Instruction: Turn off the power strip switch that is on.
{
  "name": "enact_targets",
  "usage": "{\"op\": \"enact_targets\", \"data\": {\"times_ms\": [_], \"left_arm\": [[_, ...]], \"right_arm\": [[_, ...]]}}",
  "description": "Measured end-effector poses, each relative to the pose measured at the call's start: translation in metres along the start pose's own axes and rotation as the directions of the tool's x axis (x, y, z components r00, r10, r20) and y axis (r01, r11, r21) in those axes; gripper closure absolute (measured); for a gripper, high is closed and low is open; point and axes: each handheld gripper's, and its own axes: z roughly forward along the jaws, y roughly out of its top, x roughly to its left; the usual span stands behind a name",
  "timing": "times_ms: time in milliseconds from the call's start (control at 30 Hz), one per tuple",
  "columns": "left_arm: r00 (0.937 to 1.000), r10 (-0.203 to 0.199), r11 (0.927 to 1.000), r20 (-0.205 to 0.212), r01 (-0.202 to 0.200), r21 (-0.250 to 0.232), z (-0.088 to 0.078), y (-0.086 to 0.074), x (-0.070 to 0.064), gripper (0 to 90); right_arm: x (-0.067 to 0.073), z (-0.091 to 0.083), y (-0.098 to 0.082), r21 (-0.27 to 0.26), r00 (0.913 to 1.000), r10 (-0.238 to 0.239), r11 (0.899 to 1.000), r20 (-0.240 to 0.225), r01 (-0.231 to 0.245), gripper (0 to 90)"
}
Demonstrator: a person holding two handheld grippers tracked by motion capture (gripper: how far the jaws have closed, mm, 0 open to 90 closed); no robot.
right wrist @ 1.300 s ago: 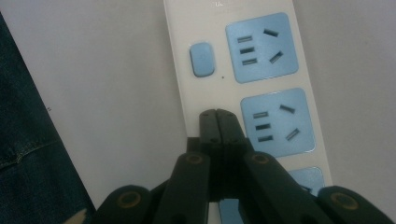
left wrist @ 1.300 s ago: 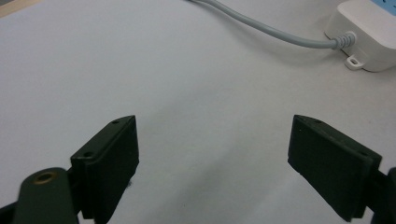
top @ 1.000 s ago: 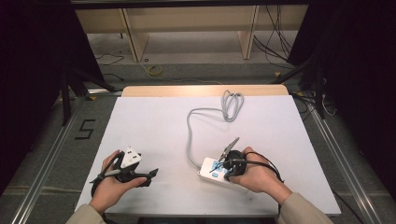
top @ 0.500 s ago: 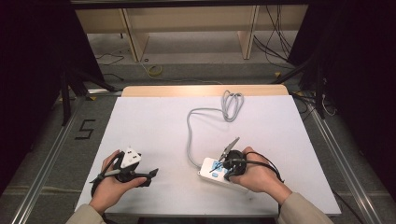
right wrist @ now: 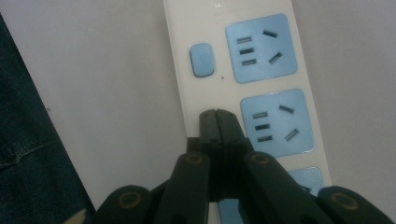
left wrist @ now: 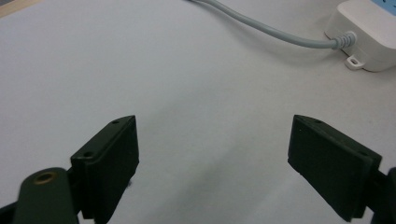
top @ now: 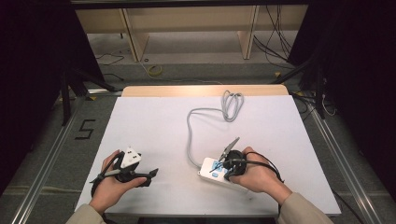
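Note:
A white power strip (top: 211, 171) with blue sockets lies near the table's front edge, its grey cable (top: 189, 130) running back to a coil (top: 232, 103). My right gripper (top: 223, 166) hovers right over the strip with its jaws pressed together and nothing between them. In the right gripper view the shut gripper (right wrist: 217, 115) points at the strip (right wrist: 187, 93) just below its blue switch (right wrist: 201, 59), beside a blue socket (right wrist: 274, 120). My left gripper (top: 149, 176) rests open at the front left. Its jaws (left wrist: 212, 165) stand wide apart over bare table, the strip's cable end (left wrist: 359, 42) far ahead.
The white table top (top: 154, 126) has a wooden strip along its far edge (top: 201, 90). A dark denim sleeve or leg (right wrist: 28, 154) fills the left of the right gripper view. Shelving and loose cables lie on the floor beyond the table.

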Motion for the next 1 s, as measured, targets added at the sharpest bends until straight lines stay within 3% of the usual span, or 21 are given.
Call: {"op": "enact_targets", "data": {"times_ms": [1000], "left_arm": [[1.0000,0.001,1.0000,0.001,-0.001,0.000,0.0001,0.0000,0.0000,15.9]], "right_arm": [[0.0005,-0.0014,-0.0001,-0.003,1.0000,0.002,1.000,0.000,-0.002,90.0]]}}
